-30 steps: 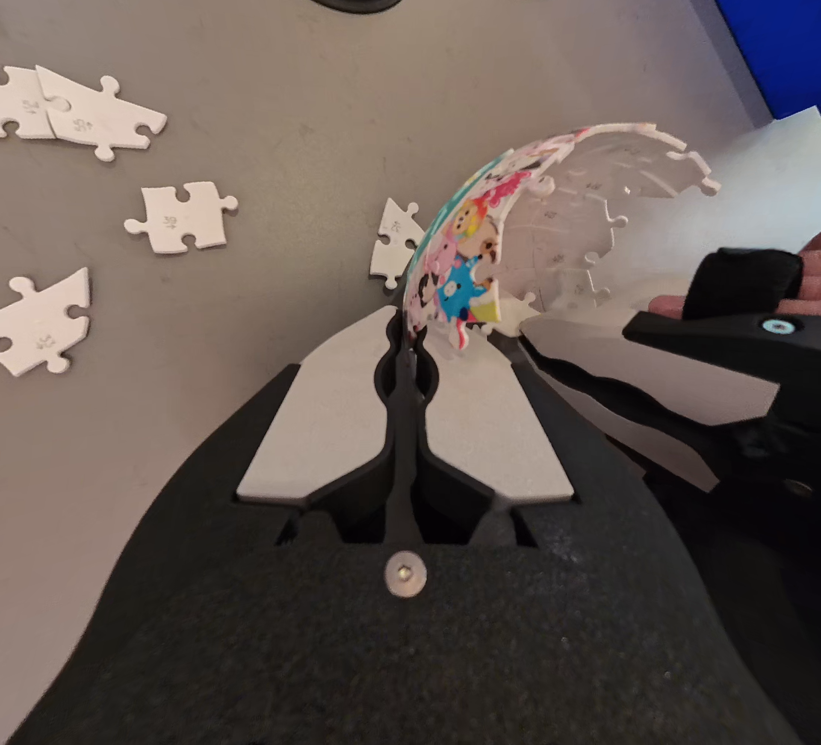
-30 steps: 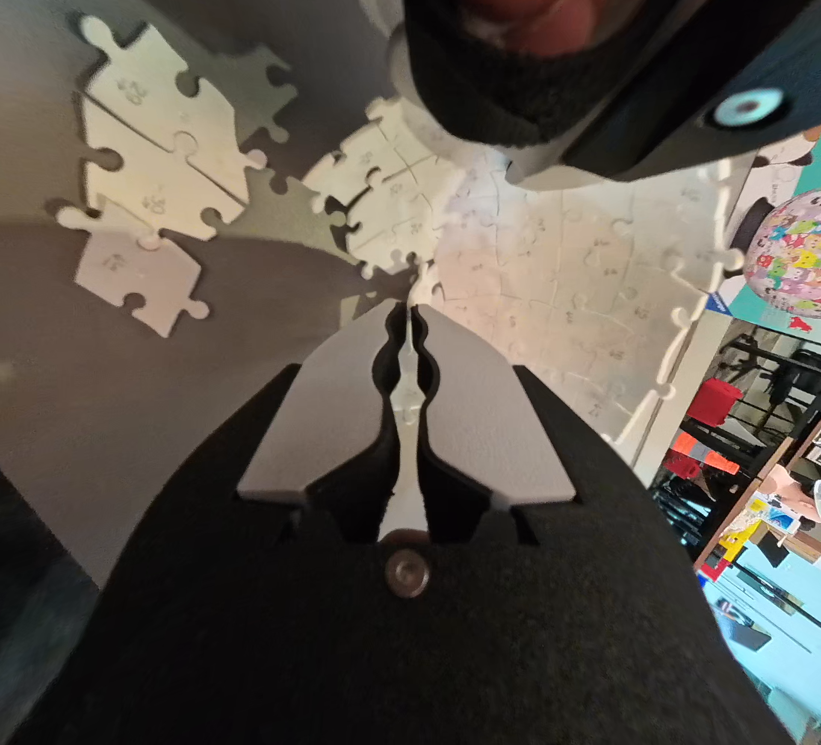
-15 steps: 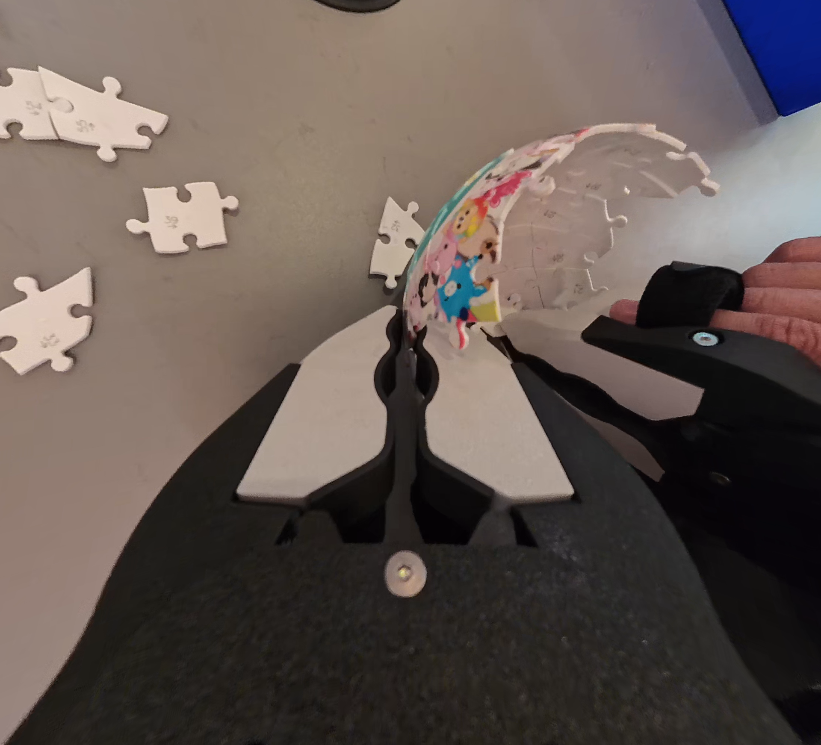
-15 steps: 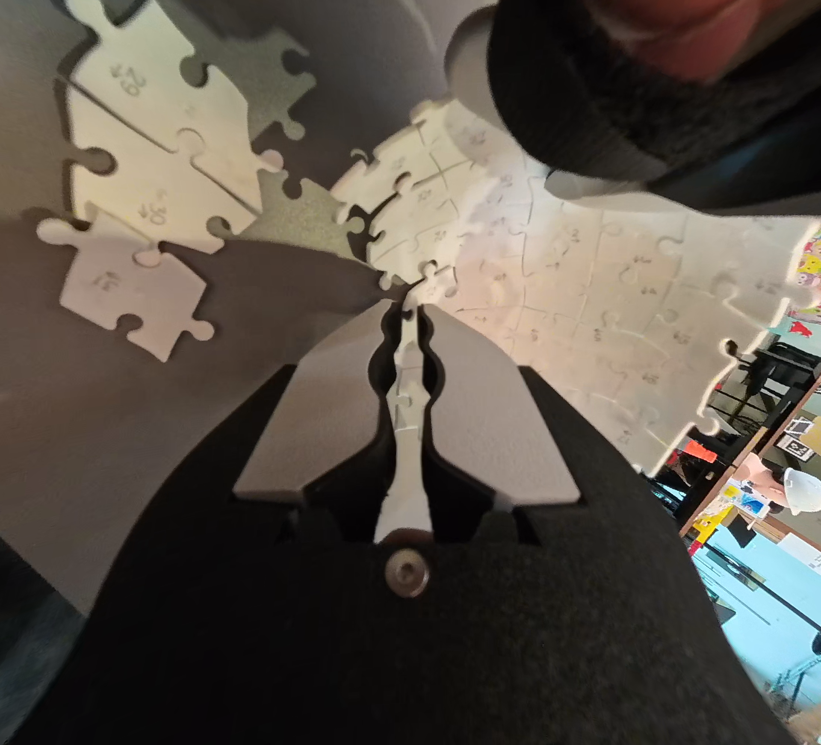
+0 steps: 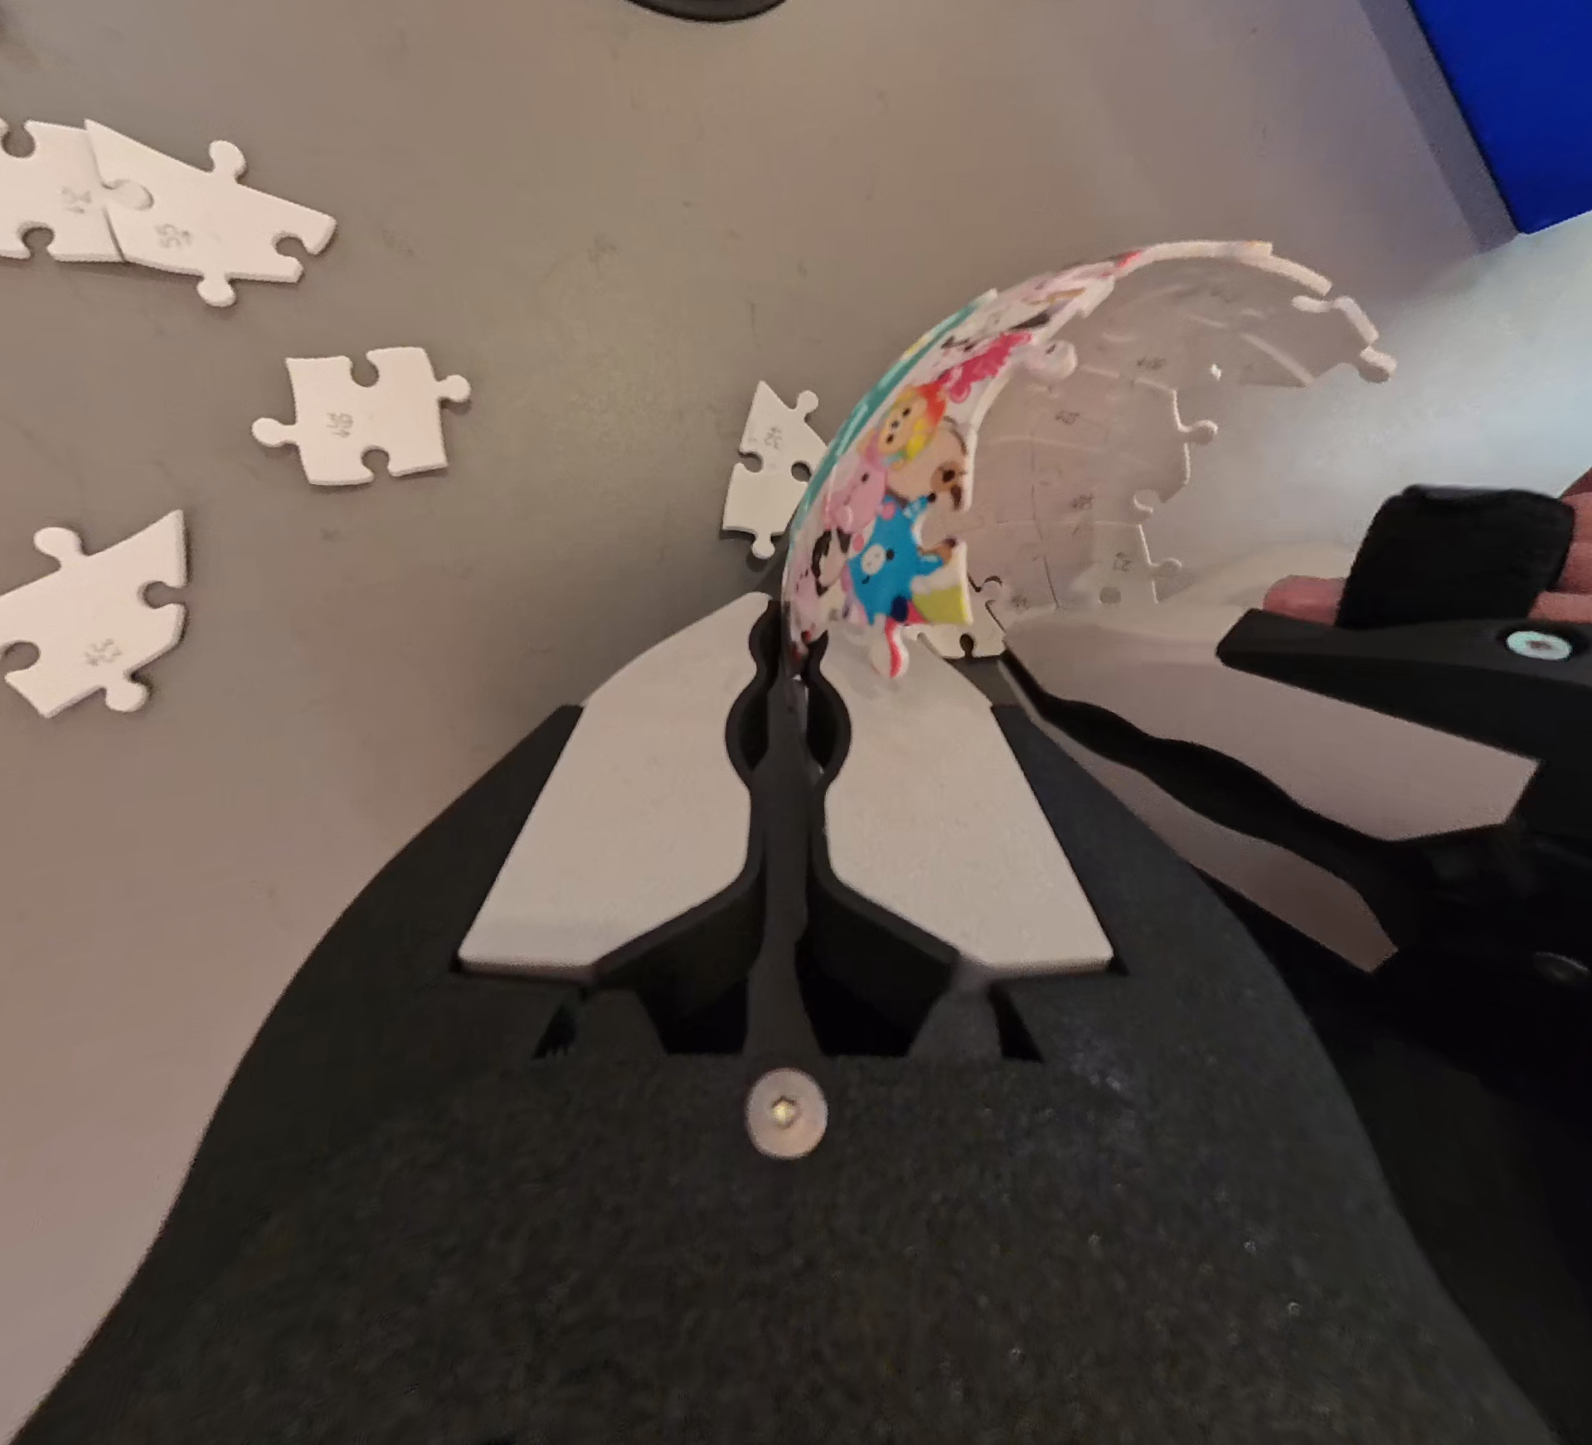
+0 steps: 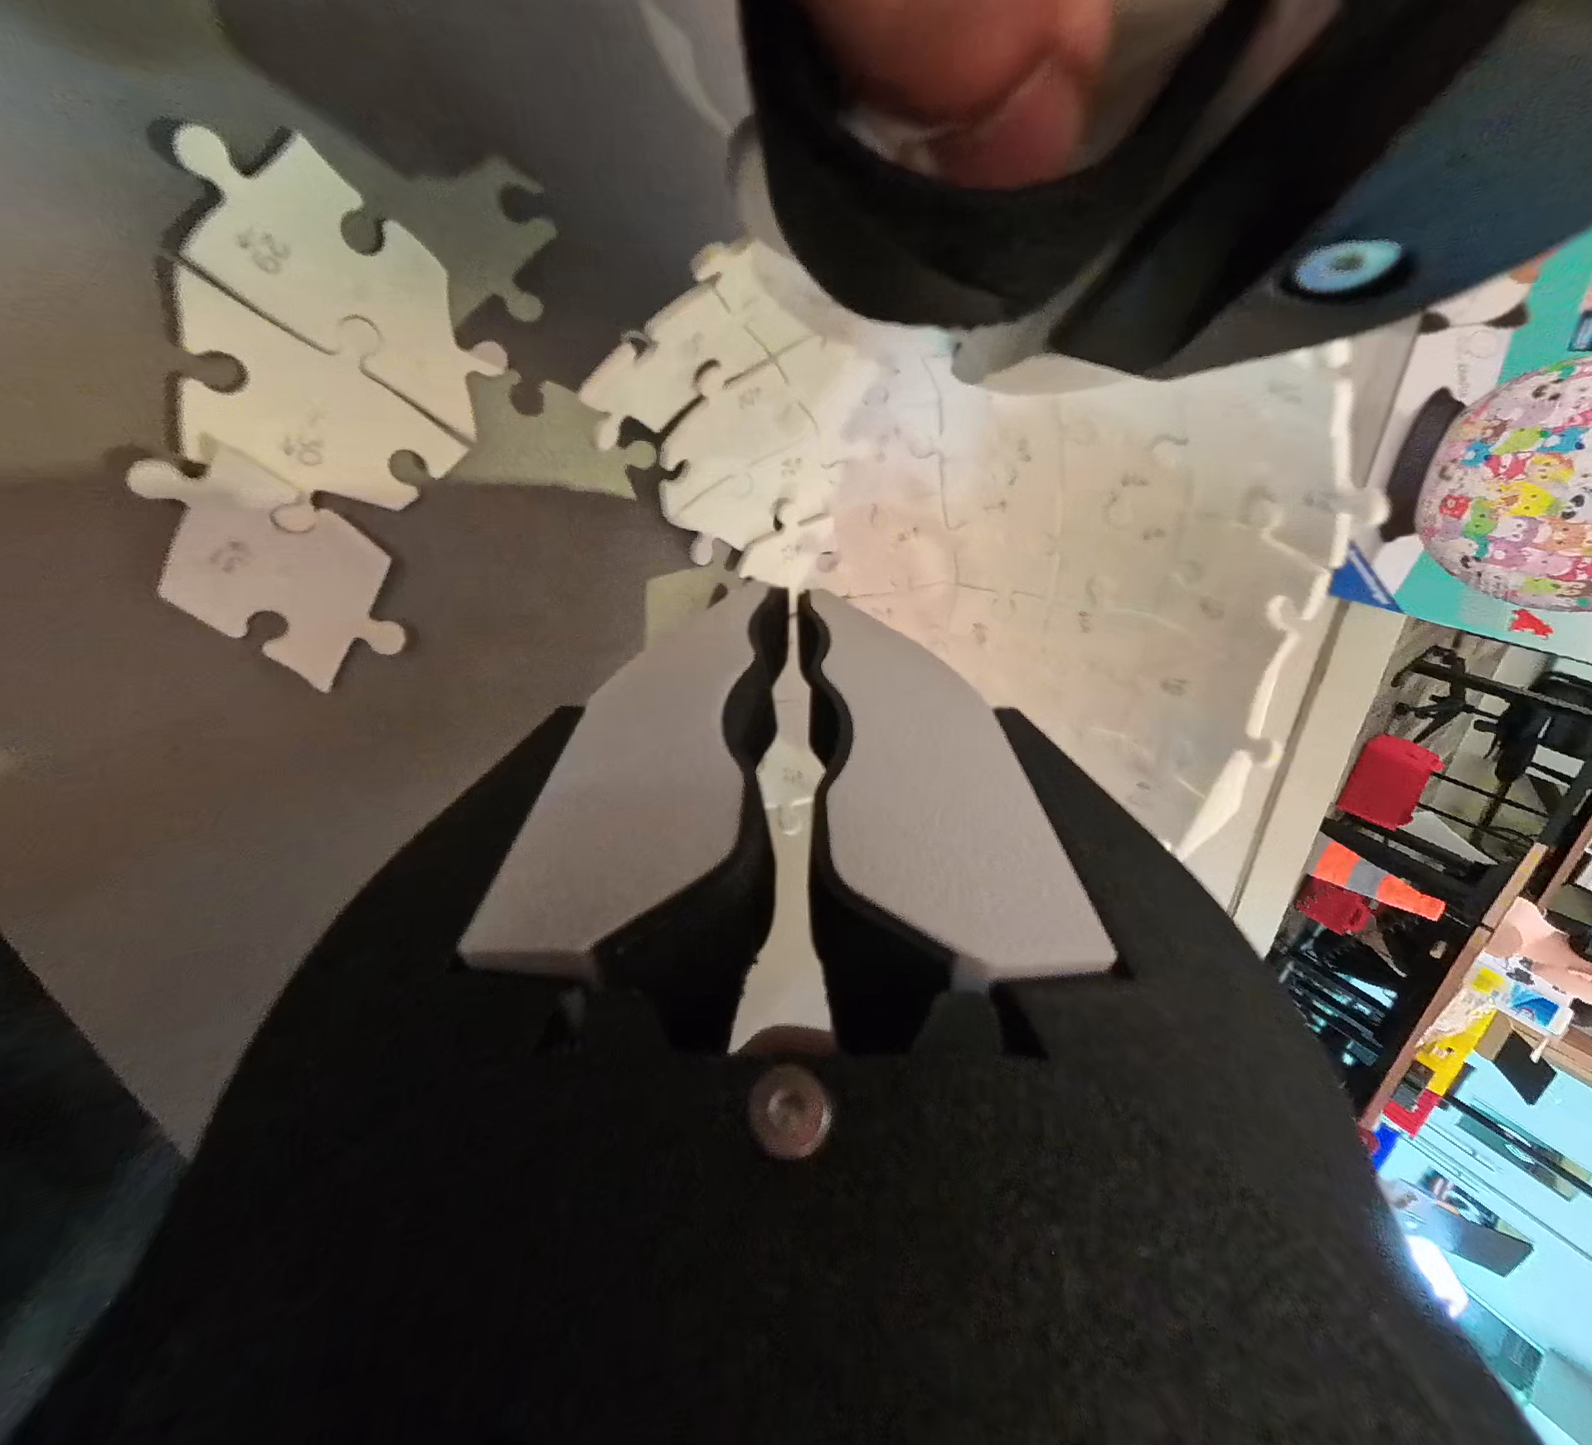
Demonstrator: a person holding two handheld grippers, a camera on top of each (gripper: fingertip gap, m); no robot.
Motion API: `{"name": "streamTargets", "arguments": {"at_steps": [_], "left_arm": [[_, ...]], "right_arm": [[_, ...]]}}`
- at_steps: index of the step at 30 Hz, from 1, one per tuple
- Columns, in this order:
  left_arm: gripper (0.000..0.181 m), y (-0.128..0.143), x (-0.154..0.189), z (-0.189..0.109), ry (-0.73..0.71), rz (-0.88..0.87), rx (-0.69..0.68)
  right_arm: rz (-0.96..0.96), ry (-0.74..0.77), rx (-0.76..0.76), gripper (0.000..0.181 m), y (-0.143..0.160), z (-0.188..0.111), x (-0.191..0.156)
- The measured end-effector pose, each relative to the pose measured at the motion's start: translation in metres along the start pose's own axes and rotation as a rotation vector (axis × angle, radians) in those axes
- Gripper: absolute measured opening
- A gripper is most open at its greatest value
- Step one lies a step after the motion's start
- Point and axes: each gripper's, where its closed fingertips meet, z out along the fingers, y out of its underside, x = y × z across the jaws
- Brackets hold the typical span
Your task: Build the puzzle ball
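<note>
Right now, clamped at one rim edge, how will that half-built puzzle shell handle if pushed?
The puzzle shell is probably stiff but fragile: thin interlocked pieces, open jagged rim. Likely light, since the left gripper carries it by one edge. A push may pop seams.

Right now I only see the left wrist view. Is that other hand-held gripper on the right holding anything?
Observer: Yes. The right hand-held gripper is shut on a white piece, which shows edge-on between its fingers.
Operator: Where does the piece point?
Observer: At the rim of the shell, on its white inner side. I cannot tell whether they touch.
Operator: Anything else I'm missing?
Observer: A picture of a finished colourful ball, at the far right.
</note>
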Motion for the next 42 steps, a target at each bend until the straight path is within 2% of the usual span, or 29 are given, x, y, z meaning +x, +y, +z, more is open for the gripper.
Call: {"name": "streamTargets", "arguments": {"at_steps": [6,11,26,30,35,42], "left_arm": [[0.003,0.0,0.002,0.001,0.004,0.007,-0.003],[0.003,0.001,0.001,0.001,0.009,0.004,-0.003],[0.003,0.001,0.0,0.001,0.01,0.002,-0.001],[0.003,0.0,0.001,0.001,0.006,0.007,-0.001],[0.003,0.0,0.001,0.0,0.006,0.011,-0.001],[0.003,0.0,0.001,0.001,0.002,0.029,0.002]], "right_arm": [[-0.019,0.04,0.015,0.0,-0.005,0.013,0.011],[-0.081,0.012,-0.009,0.0,-0.004,0.024,0.005],[-0.137,0.0,-0.044,0.0,0.004,0.024,0.004],[-0.13,0.018,0.022,0.0,-0.011,0.016,0.007],[-0.148,0.027,-0.02,0.0,-0.004,0.026,0.007],[-0.18,0.04,-0.002,0.0,-0.002,0.027,0.005]]}}
